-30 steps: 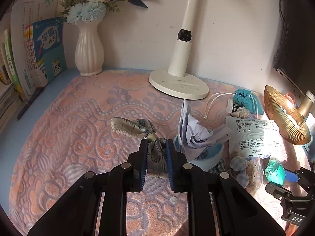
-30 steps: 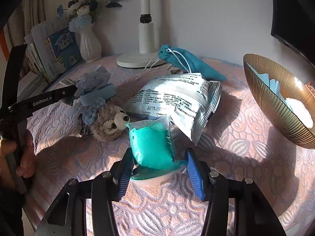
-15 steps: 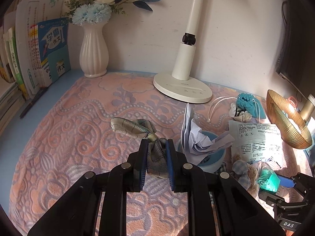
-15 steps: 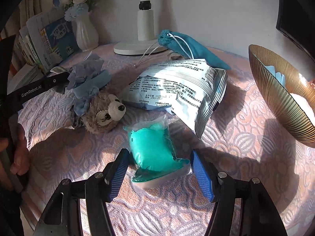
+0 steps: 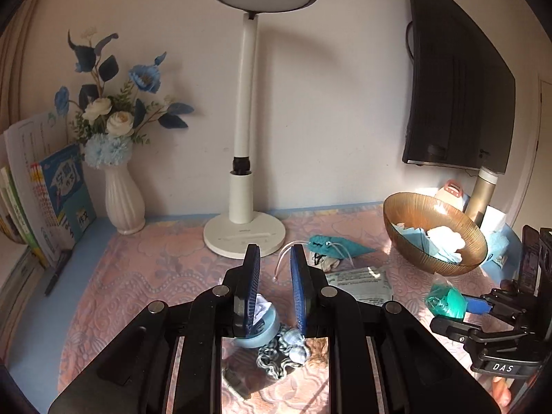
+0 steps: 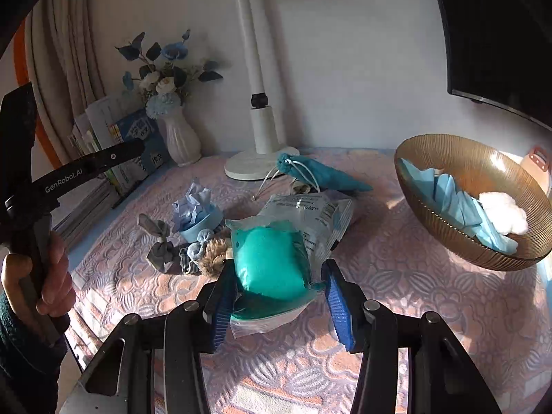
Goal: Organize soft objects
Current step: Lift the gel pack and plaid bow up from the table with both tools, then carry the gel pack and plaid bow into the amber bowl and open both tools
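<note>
Pink tablecloth (image 6: pixel 396 276); bowl (image 6: pixel 448 227) with blue cloths (image 6: pixel 459 203).

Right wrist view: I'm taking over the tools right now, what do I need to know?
Right tool: shut on the teal soft pad in a clear plastic bag; its jaws have just been closing on it.
Left tool: shut, empty.
Done: blue cloths and white fluffy ball lie in the gold ribbed bowl.
To do: grey knotted cloth, brown plush bear, teal drawstring pouch and white printed packet lie on the pink patterned mat.
</note>
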`<state>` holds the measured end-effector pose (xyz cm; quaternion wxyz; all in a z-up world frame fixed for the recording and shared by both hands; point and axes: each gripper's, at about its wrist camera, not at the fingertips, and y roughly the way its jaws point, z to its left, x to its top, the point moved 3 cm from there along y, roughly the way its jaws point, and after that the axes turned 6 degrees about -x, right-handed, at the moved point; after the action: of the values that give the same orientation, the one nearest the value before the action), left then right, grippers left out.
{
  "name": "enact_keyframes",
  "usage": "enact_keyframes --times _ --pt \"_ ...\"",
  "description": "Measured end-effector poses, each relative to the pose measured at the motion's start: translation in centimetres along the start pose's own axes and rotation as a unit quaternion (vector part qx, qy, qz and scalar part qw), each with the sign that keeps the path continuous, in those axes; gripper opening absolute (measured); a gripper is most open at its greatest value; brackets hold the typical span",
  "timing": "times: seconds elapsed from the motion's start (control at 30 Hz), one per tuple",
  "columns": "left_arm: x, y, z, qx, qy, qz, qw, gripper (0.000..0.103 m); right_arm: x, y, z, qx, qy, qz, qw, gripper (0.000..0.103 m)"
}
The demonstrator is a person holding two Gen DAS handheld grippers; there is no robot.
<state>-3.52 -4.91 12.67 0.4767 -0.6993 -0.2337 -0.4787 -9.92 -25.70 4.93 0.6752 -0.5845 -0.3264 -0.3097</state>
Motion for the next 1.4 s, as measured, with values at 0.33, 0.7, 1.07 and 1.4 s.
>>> enact_keyframes --times 0.33,0.7,1.07,1.4 --pt "-3.4 0.3 4.7 0.032 -0.046 0.078 0.9954 0.102 -1.0 -2.1 -6.2 -0.019 0.062 0.008 0.998 0.048" --pt "-13.0 4.6 7.0 0.046 -0.015 0.244 0.9686 0.062 -2.8 0.4 -4.1 -0.002 0.049 0.044 0.998 0.048" --pt "-12.4 3.9 6.5 0.025 -0.018 0.219 0.9753 0.016 -2.7 0.3 -4.1 -0.005 0.053 0.043 0.998 0.048" --pt "-6.3 1.5 2.1 -0.009 0.016 0.145 0.9893 0.016 -1.7 -0.9 -4.7 -0.016 0.055 0.025 0.998 0.048"
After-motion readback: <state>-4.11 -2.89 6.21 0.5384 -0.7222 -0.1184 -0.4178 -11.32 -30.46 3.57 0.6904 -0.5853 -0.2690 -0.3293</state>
